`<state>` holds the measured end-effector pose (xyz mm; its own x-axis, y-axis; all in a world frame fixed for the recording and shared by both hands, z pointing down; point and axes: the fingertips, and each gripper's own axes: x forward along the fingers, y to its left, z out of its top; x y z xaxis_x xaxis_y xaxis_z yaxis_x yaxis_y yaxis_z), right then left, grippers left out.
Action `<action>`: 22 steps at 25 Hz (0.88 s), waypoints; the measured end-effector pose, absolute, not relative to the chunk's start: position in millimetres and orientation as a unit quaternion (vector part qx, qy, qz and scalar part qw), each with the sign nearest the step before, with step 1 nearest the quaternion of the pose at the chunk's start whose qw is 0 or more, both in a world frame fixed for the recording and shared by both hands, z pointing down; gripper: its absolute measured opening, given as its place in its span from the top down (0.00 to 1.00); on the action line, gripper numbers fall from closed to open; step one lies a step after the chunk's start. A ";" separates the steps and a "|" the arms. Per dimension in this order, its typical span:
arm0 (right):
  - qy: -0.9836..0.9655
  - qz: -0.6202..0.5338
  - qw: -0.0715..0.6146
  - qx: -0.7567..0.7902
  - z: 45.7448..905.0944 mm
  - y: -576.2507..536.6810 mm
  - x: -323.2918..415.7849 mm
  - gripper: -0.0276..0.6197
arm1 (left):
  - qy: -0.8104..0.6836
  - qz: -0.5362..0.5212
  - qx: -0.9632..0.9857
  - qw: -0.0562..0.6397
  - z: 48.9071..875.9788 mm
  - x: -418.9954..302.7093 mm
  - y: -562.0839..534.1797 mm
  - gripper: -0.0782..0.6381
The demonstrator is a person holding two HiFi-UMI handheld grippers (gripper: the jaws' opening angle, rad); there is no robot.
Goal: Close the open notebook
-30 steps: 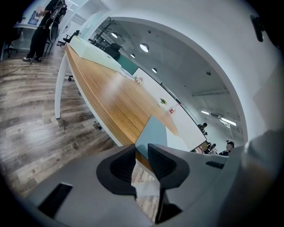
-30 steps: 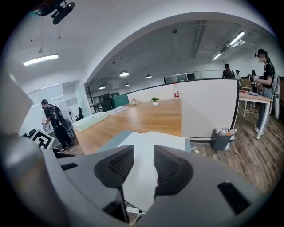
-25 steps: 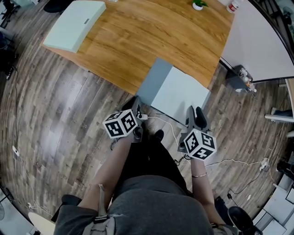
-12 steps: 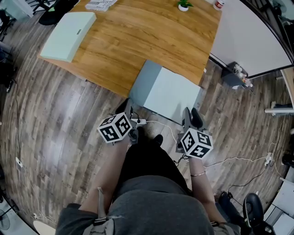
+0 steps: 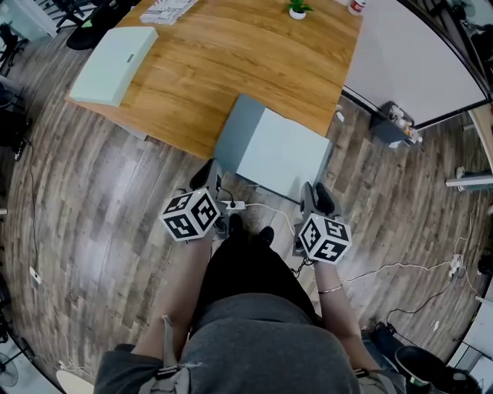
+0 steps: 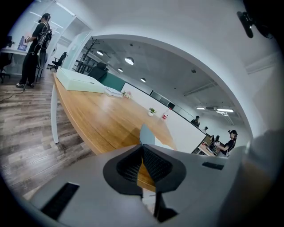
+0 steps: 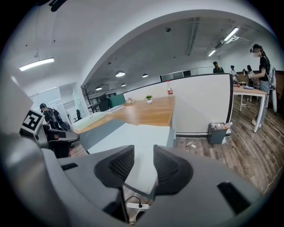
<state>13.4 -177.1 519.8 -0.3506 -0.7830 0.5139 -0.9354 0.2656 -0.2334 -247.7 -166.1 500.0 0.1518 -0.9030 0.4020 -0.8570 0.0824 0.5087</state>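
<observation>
Head view is showing the notebook lying open at the near edge of the wooden desk, its pale page facing up and its near side hanging out past the desk's edge. Its grey cover is lying on the side toward the desk's left end. The left gripper is reaching in from just off the desk's near edge to the near corner of that cover. Left gripper view is showing its jaws clenched, the pads meeting at their tips. The thin grey-blue cover is coming out from between them almost edge-on, so this claw is grasping the notebook by that corner.

The right gripper is hovering just off the desk's near edge as well, at the notebook's other side. Its jaws are standing apart, released. The pale page is showing in the gap beyond them and nothing is pressed between the pads.

A white power strip with its cable is lying on the floor below the desk's near edge, between the two grippers. A pale green box is resting on the desk's far left corner. A small potted plant is standing at the desk's far edge. A white partition is running along the desk's right end, with a small grey bin at its foot.
</observation>
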 end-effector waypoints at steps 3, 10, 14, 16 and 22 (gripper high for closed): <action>-0.783 0.254 0.148 0.548 519.6 -174.4 17.4 0.74 | -0.651 -0.033 0.683 0.329 490.4 -242.9 -165.7 0.85; -0.784 0.253 0.137 0.551 513.4 -167.0 33.3 0.74 | -0.648 -0.034 0.700 0.299 468.3 -226.1 -164.1 0.85; -0.783 0.253 0.130 0.553 511.5 -164.4 42.2 0.74 | -0.637 -0.032 0.717 0.280 456.5 -212.4 -164.5 0.85; -0.782 0.253 0.127 0.555 511.1 -162.3 46.3 0.74 | -0.630 -0.029 0.728 0.268 449.9 -203.2 -164.4 0.85; -0.780 0.255 0.117 0.559 508.6 -154.0 59.5 0.75 | -0.607 -0.018 0.758 0.238 433.3 -171.4 -162.3 0.85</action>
<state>59.5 -154.0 508.6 -0.3472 -0.8123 0.4685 -0.9321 0.2443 -0.2673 -171.4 -162.3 433.3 0.2630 -0.9284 0.2624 -0.9115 -0.1500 0.3830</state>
